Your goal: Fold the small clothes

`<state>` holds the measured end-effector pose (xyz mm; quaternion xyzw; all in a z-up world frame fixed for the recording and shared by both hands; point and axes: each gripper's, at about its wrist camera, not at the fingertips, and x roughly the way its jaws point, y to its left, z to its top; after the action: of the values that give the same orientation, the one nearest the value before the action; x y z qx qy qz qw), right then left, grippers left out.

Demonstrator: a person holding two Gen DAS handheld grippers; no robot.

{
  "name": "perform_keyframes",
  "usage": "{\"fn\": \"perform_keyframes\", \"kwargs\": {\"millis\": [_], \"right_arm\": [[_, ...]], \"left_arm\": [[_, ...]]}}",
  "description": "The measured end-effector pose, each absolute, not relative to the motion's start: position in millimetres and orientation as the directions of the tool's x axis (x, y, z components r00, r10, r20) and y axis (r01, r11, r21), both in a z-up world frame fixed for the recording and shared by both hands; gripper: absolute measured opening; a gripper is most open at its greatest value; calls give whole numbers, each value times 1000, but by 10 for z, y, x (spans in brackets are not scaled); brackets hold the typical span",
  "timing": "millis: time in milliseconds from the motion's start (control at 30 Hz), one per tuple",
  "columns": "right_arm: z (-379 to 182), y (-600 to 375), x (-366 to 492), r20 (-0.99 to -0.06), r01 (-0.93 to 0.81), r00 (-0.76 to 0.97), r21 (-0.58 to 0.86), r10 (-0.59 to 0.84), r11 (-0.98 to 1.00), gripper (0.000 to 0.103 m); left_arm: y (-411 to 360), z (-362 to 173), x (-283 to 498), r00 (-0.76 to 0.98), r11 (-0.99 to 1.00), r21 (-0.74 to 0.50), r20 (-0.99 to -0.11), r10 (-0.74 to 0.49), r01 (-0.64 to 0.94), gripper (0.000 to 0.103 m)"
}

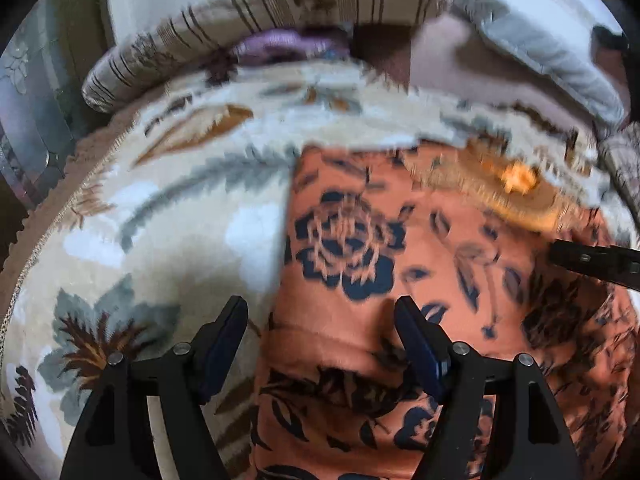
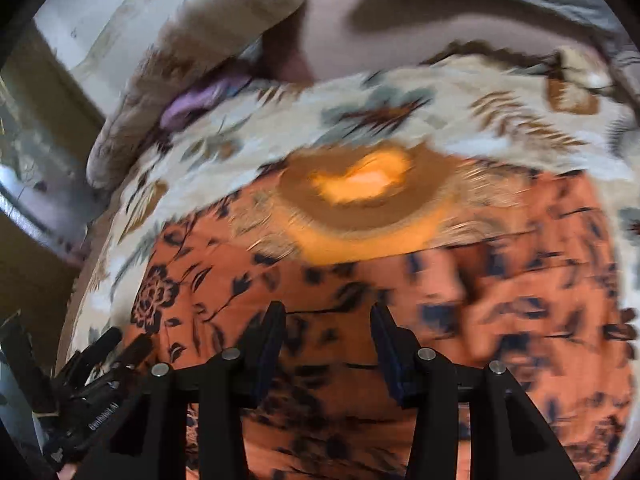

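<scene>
From the left wrist camera, the orange flowery cloth (image 1: 400, 280) lies spread out on the leafy blanket (image 1: 160, 208). Its left edge looks straight, so maybe one fold is made. The left gripper (image 1: 320, 344) hangs just over that edge with its fingers wide apart, holding nothing.

From the right wrist camera, which is blurry, the cloth (image 2: 360, 320) looks bumpy and mostly unfolded. The right gripper (image 2: 328, 340) is over its middle, fingers apart and empty. I think most of the folding is left to do
</scene>
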<state>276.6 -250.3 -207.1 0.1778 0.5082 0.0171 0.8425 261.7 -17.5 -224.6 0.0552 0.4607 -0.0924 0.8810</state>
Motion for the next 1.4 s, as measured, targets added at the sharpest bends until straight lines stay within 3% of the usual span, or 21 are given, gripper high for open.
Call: {"fn": "perform_keyframes", "kwargs": {"millis": [100,233,400,500,633,900,1033,1167,1267,1400], "right_arm": [[-2189,-2386,2849,-866,149,478,248,150,957,49],[-1962,-2548,2753,-835,166,514,323,197,932,48],[-1683,-3103,2306,-798,281,594,324,101,903,48],[-1722,-3380,2100,-820,347,569,309,63,885,48],[-2119,-3518,2007,-897,406,440,246,48,880,47],[-1839,-3577,2065,-835,383,549,302,49,873,46],[-1959,-3684,2337,-853,413,521,288,35,864,46],[-2211,-3726,2460,-877,434,479,271,35,859,47],[-2119,-3710,2441,-880,429,473,265,34,864,47],[-1950,-3656,2252,-861,399,507,271,35,876,47]], "left_arm": [[-155,-2316,2652,535,978,-6,-836,-121,210,78],[-130,-2260,2647,545,977,-23,-827,-138,212,78],[-160,-2150,2588,587,972,-38,-792,-170,230,78],[-252,-2227,2588,555,966,-21,-815,-165,256,79],[-352,-2332,2568,548,961,37,-827,-124,273,88],[-171,-2231,2554,586,981,-2,-802,-118,195,90],[-137,-2193,2597,617,987,-1,-780,-103,163,90],[-264,-2385,2687,572,978,62,-818,-65,200,91],[-234,-2391,2709,573,983,55,-818,-56,174,99],[-144,-2428,2713,548,989,-7,-832,-88,148,99]]}}
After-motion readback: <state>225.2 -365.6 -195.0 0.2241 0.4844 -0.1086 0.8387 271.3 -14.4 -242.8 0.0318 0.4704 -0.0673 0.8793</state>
